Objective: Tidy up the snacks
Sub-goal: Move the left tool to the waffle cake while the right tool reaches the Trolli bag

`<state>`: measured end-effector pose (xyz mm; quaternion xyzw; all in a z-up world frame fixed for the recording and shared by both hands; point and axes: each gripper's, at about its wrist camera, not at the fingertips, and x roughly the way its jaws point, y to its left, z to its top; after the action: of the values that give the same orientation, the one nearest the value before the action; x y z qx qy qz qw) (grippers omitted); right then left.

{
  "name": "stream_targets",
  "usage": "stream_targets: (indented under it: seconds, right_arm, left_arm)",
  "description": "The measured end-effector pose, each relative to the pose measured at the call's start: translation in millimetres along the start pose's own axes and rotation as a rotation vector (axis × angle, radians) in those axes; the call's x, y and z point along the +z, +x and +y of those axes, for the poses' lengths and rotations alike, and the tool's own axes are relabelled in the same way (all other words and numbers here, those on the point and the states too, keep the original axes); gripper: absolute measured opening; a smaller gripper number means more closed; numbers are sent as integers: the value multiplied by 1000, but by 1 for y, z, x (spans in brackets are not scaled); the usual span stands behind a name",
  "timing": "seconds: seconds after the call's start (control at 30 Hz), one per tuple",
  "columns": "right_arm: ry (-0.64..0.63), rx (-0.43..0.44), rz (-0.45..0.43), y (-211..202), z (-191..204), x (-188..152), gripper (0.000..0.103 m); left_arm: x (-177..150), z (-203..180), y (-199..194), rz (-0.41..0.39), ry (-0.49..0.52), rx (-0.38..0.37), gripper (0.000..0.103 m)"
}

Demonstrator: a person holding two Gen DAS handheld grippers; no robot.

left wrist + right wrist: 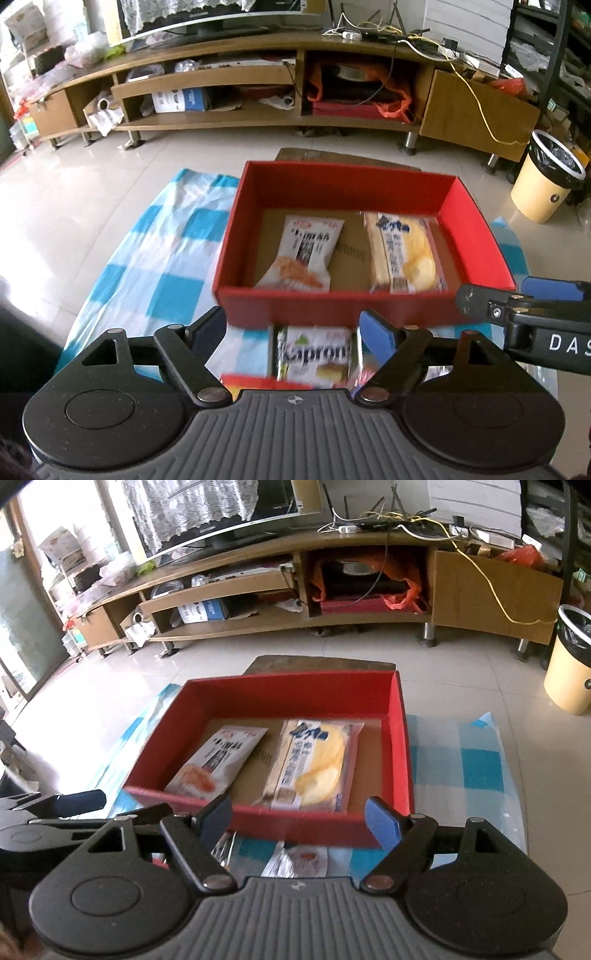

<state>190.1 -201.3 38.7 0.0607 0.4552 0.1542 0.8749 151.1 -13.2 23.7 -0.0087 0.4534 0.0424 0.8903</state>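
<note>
Snacks remain outside the red box (pixel 476 236): a Kaproni pack (pixel 316 356) lies just before its near wall, between the left gripper's (pixel 295 330) spread, empty jaws. The right gripper (pixel 301 821) also gapes empty. Two packets (pixel 314 762) already sit inside. A careless grab could snag the checked cloth (pixel 147 258) or nudge the box.

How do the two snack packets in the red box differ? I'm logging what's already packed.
The white packet shows an orange-red snack picture; the yellow packet shows pale yellow pieces. The white packet lies on the box's left and looks slimmer; the yellow packet lies right and looks wider. Both rest flat, apart, inside the red box.
</note>
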Motion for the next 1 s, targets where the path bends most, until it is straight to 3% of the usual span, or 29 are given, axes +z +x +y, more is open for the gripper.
stream_targets:
  seconds: [0.47,0.73,1.0]
  right_arm:
    - [-6,35,74,-17,16,-53,78]
    - [-10,49,106,-18,18,-65,78]
    - [-20,73,130,-13,24,-63,78]
  left_arm:
    - [-48,42,-20,73,-47,8,88]
    - [-60,76,-8,156,-150,-6,88]
    - [-73,103,0,210,-226,49,90]
